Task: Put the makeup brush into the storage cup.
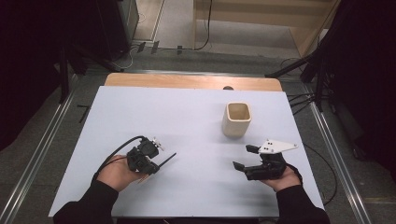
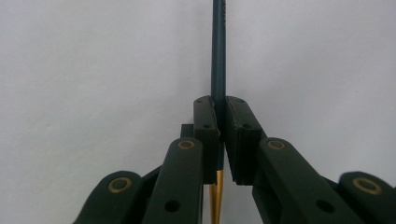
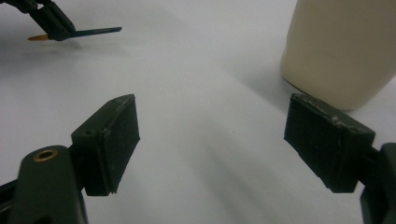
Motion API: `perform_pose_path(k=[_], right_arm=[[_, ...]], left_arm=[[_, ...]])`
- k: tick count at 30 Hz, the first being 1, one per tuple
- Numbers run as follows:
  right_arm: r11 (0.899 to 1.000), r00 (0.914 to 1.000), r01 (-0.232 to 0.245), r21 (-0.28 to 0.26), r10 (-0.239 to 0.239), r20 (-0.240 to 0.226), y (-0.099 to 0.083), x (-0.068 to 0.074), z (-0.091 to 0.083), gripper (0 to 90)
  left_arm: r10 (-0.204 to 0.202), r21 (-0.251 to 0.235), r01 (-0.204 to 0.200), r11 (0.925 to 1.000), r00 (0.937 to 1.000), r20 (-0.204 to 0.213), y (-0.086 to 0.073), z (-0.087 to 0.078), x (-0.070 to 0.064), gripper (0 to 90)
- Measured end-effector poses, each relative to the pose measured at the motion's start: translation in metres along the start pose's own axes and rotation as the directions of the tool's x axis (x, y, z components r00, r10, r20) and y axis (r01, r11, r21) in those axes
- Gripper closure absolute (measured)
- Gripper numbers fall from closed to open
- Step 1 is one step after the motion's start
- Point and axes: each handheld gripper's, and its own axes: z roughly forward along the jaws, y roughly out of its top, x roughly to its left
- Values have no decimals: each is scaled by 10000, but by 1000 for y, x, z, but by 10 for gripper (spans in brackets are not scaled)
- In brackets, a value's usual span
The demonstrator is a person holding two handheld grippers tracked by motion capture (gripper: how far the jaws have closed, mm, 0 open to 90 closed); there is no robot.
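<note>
A slim dark teal pen (image 2: 218,56) with a gold end is clamped between the jaws of my left gripper (image 2: 222,112), and its shaft runs straight out ahead over the white table. From the high view the left gripper (image 1: 156,164) sits at the front left, with the pen (image 1: 167,158) pointing right and slightly away. My right gripper (image 1: 243,157) is at the front right, open and empty, with its jaws wide apart (image 3: 210,121). A cream cup (image 1: 237,119) stands upright just beyond it, and this cup (image 3: 345,46) looms by the right jaw.
The white tabletop (image 1: 177,116) has a wooden strip along its far edge. In the right gripper view, the left gripper (image 3: 56,25) and the pen (image 3: 98,31) appear far off at top left. Dark stands and cables flank the table on the floor.
</note>
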Motion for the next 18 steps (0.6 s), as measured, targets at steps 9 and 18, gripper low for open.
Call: perform_pose_path(k=[9,18], right_arm=[[9998,9998,54,-175,-57,-191,1,1,0,189],[9989,9986,-163,-429,141,-509,3,1,-2,196]], left_arm=[[72,-921,-31,9957,9990,436,-5,-19,2,843],[378,-1644,-212,9862,9944,986,-8,-31,4,843]])
